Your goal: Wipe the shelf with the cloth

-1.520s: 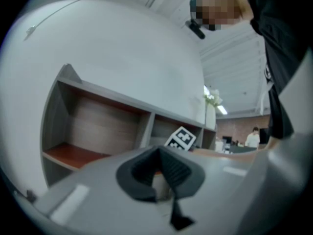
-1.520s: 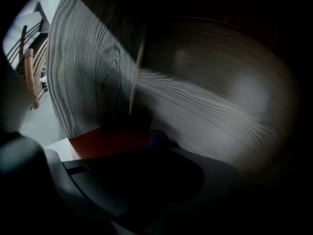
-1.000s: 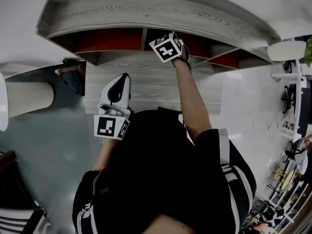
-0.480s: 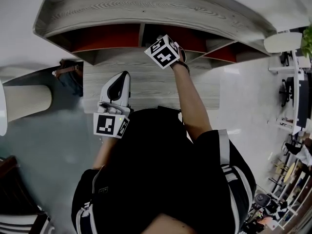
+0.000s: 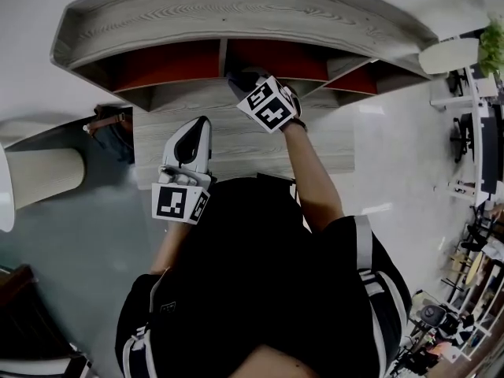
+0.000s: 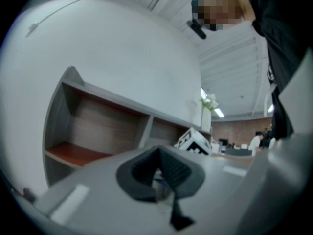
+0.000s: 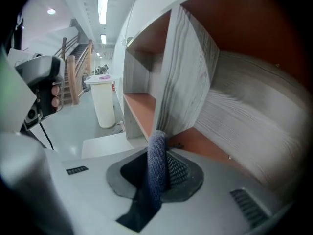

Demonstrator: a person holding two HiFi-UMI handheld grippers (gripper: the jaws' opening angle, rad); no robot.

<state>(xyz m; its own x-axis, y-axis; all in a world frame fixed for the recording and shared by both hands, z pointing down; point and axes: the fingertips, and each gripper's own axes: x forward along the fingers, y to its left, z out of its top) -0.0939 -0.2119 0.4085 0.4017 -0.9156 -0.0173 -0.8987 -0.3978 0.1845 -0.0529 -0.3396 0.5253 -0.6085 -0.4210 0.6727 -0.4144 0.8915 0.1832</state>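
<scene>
The shelf unit is grey wood with red-orange compartment floors. My right gripper reaches into the middle compartment beside the upright divider. In the right gripper view it is shut on a blue-grey cloth, and the cloth's rolled tip touches the foot of the divider where it meets the orange floor. My left gripper hangs over the grey wooden top below the shelf, away from the cloth. Its jaws look shut with nothing between them. The shelf and the right gripper's marker cube show beyond them.
A grey wooden surface lies under the shelf. A white cylindrical bin and a brown bag stand at the left. The white bin also shows past the shelf's end, with stairs behind. Office furniture and a plant are at the right.
My right gripper has slid left and back toward me along the shelf, bringing the cloth to the divider. The left gripper has stayed where it was.
</scene>
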